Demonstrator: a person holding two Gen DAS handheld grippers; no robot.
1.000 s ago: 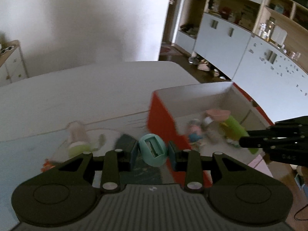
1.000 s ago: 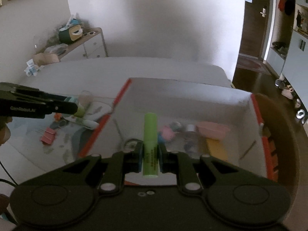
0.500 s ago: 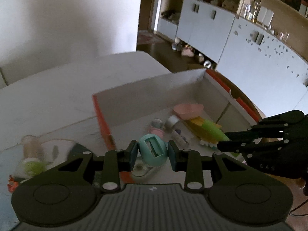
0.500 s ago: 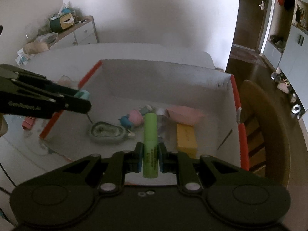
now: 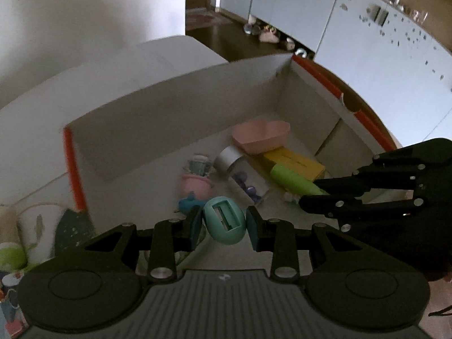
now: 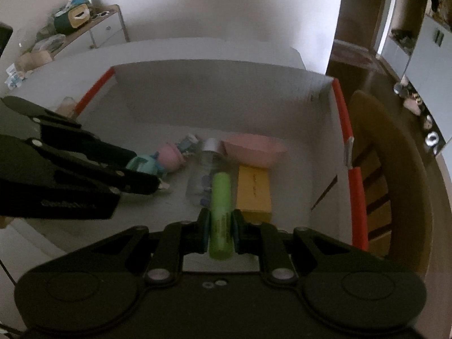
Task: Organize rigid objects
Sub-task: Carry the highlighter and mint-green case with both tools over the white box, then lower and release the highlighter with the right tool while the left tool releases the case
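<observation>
Over the worktop (image 6: 197, 48) sits the biggest thing, an open box (image 6: 226, 93) with white card walls and orange-red edges; it looks light and a little flexible, so it is best left where it stands and only dropped into. On its floor, toward 12 o'clock in the right wrist view, lies a pink dish (image 6: 254, 151), probably thin plastic, rigid but easy to tip. Just beside it at 5 o'clock lies a yellow block (image 6: 254, 192), flat-sided and easy to pinch across its narrow faces. At the block's 9 o'clock lies a clear vial (image 6: 204, 175) with a silver cap; I judge it smooth, prone to rolling and maybe brittle, best taken across the middle of its body. Farther toward 9 o'clock lies a pink toy figure (image 6: 169, 156).

Above the vial, the right gripper (image 6: 220, 228) is clamped on a green tube (image 6: 221, 209), gripped near its rear end, its long axis pointing into the box. It seems light, stiff and slick, so a mid-body hold would swing less.

At 9 o'clock, the left gripper (image 5: 224, 226) is clamped on a teal egg-shaped sharpener (image 5: 224, 223) over the box's near floor. Small, hard and rounded, it could squirt out of the pads; its widest sides are the place to hold.
</observation>
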